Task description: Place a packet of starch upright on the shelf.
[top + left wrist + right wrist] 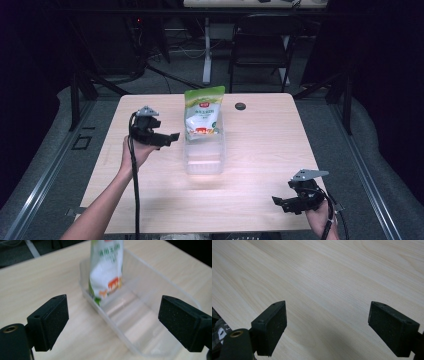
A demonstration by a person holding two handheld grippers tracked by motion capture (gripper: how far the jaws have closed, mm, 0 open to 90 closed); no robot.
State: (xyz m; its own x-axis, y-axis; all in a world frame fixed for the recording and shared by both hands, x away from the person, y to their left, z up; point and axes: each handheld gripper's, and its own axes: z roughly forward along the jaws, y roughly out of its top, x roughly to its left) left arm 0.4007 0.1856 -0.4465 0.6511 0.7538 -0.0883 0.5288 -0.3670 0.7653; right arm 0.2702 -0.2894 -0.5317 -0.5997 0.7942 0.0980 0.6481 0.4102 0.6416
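A green and white pouch (203, 114) (107, 270) stands upright at the far end of a clear plastic bin (204, 159) (140, 322) in the middle of the wooden table (260, 150). My left gripper (169, 137) (113, 323) hovers open just left of the bin, its jaws wide apart and pointing at it, nothing between them. My right gripper (281, 202) (335, 327) is open low over bare wood near the table's front right corner, far from the bin.
A small black disc (240, 106) lies on the table behind and right of the bin. A dark chair (260, 47) and a white desk leg (206, 50) stand on the floor beyond the table. Dark curtains flank both sides.
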